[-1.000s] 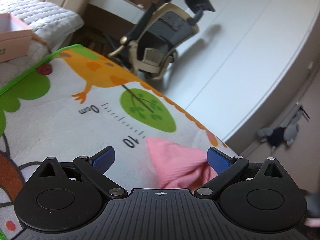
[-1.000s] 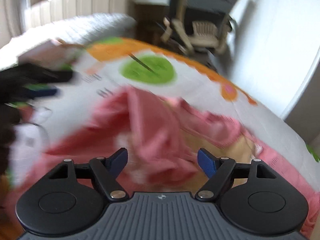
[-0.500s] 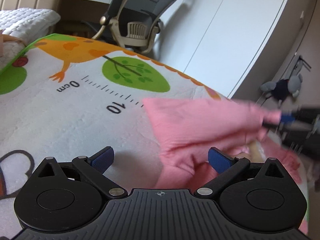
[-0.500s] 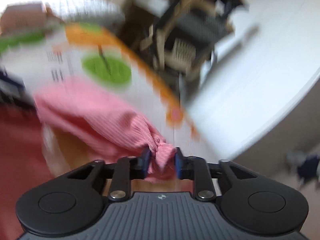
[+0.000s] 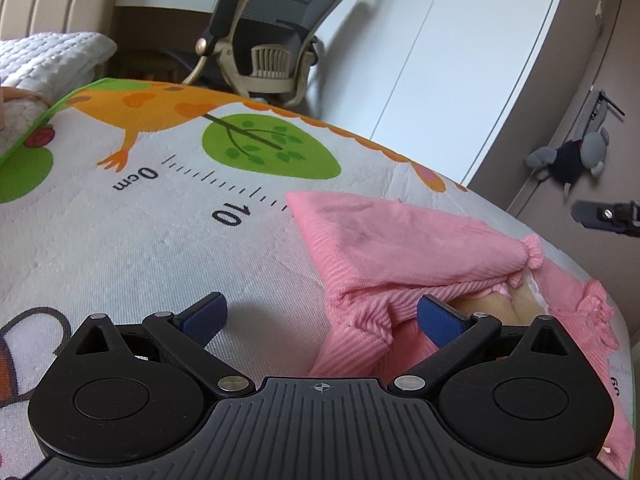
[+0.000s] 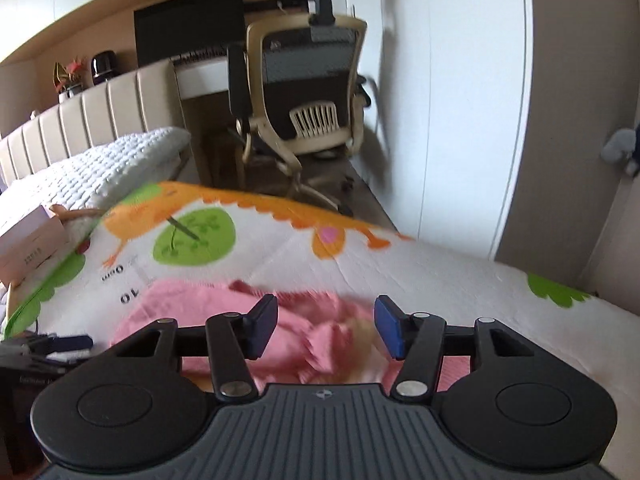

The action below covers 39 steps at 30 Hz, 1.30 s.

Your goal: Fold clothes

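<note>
A: So, where is the clothing?

B: A pink ribbed garment (image 5: 384, 248) lies on a printed play mat (image 5: 120, 248) spread over a bed. One sleeve with a gathered cuff (image 5: 530, 254) is laid across the body of the garment. A cream-coloured patch shows just under that sleeve. In the right wrist view the same garment (image 6: 192, 308) appears blurred.

A: And the grippers?

B: The left gripper (image 5: 320, 312) sits low over the mat at the garment's near edge. Its blue-padded fingers (image 5: 204, 312) are spread wide and hold nothing. One finger is over bare mat, the other over the pink cloth. The right gripper (image 6: 326, 328) is above the garment, fingers also apart, nothing between them. Whether either one touches the fabric, I cannot tell.

A: What surrounds the garment?

B: The mat carries a ruler print reading "0cm" and "10", a green tree (image 5: 272, 148) and an orange cartoon animal. Beyond the mat there is a white quilted pillow (image 6: 100, 168) and a pale box (image 6: 32, 240). Further back stands an office chair (image 5: 272, 28) with a beige frame and dark mesh, beside white wardrobe doors (image 5: 440, 60). A grey soft toy (image 5: 568, 156) hangs on the wall at right.
</note>
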Tool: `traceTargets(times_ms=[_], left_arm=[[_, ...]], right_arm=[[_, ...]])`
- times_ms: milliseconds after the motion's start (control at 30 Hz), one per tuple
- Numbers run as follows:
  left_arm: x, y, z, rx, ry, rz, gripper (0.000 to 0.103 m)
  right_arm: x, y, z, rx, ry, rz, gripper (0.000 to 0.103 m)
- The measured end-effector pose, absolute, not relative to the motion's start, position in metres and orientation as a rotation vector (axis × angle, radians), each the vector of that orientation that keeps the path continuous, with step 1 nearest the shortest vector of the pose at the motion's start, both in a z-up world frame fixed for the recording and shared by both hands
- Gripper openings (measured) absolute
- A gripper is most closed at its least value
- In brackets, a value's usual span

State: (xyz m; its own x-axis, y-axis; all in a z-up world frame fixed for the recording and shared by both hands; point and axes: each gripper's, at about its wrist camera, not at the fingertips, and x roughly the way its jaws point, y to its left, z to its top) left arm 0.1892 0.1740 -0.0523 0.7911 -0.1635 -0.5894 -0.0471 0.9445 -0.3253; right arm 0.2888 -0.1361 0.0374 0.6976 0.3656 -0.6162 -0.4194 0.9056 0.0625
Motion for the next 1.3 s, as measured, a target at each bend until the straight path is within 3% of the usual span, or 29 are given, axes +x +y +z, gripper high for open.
traceTargets(times_ms=[133,300,333,367,433,567,667,767,833,967,1000,1067,1167,1300], left_arm=[[0.189,0.175,-0.052,-0.338,0.658,-0.065,0.103],[0.19,0.171,-0.053,-0.312,0.659,-0.056,0.103],[0.19,0.17,-0.053,-0.305,0.66,-0.053,0.103],[0.19,0.169,-0.053,-0.298,0.661,-0.051,0.103],[0.19,0.167,-0.053,-0.288,0.663,-0.047,0.103],[0.191,0.163,-0.05,-0.271,0.672,-0.037,0.103],[0.184,0.155,-0.032,-0.252,0.651,-0.071,0.103],[0.17,0.135,0.003,-0.191,0.548,-0.195,0.103],[0.168,0.12,0.019,-0.161,0.511,-0.279,0.103],[0.18,0.089,0.012,-0.096,0.561,-0.387,0.103],[0.185,0.083,0.005,-0.089,0.582,-0.4,0.103],[0.194,0.081,-0.013,-0.125,0.635,-0.4,0.103],[0.206,0.084,-0.041,-0.2,0.722,-0.371,0.103],[0.208,0.087,-0.054,-0.223,0.739,-0.354,0.103]], right_arm=[[0.293,-0.141,0.044,0.067,0.631,0.448,0.056],[0.32,-0.137,-0.007,0.19,0.755,0.439,0.059],[0.321,-0.132,-0.017,0.17,0.775,0.452,0.051],[0.319,-0.126,-0.021,0.128,0.78,0.471,0.033],[0.308,-0.116,-0.014,0.04,0.719,0.513,0.016],[0.291,-0.131,0.025,0.067,0.586,0.556,0.014],[0.296,-0.14,0.018,0.018,0.623,0.504,0.014],[0.305,-0.143,-0.015,-0.051,0.707,0.44,0.02],[0.305,-0.146,-0.032,-0.08,0.729,0.419,0.03],[0.287,-0.176,-0.002,0.0,0.638,0.449,0.039],[0.279,-0.19,0.011,-0.005,0.585,0.436,0.043],[0.265,-0.221,0.033,-0.026,0.487,0.368,0.061],[0.251,-0.256,0.045,-0.093,0.436,0.235,0.062],[0.237,-0.266,0.026,-0.227,0.507,0.224,0.063]])
